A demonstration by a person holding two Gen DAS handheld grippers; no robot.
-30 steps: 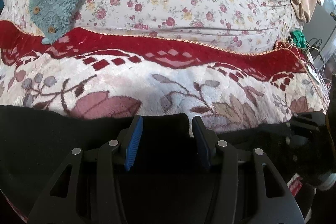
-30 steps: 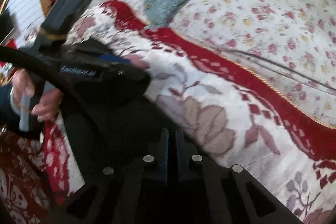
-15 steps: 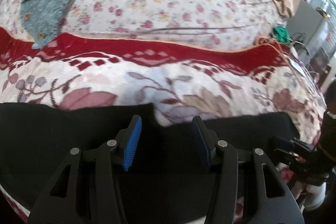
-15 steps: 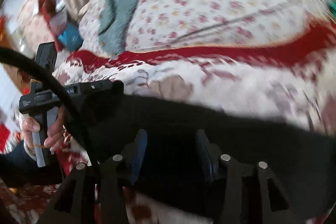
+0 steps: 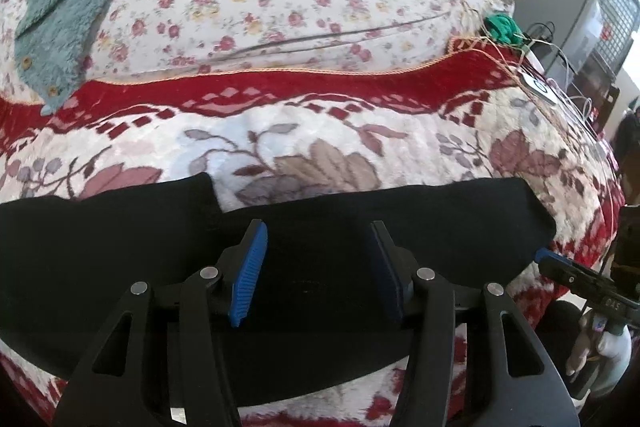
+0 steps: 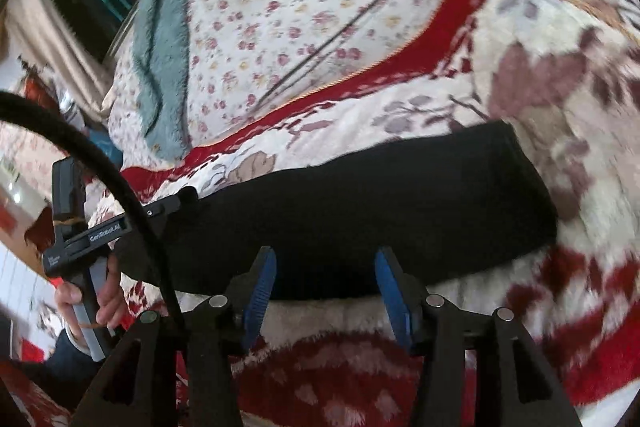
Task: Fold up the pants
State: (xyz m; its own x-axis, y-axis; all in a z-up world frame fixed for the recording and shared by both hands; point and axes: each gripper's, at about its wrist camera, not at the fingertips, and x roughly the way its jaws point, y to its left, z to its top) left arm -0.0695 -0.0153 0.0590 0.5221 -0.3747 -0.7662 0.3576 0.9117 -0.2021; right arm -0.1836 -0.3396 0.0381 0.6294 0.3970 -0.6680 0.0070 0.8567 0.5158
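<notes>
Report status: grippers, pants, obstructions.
Left gripper open, over the pants. Right gripper open at their near edge, holding nothing. Pants flat on the blanket. Nothing on them.

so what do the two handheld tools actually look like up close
Both tools share a build: black angular frames with triangular cut-outs and silver round pivot bolts, tipped by ribbed blue pads. The left tool shows white "GenRobot.AI" lettering, a grey handle and a thick black cable.
</notes>
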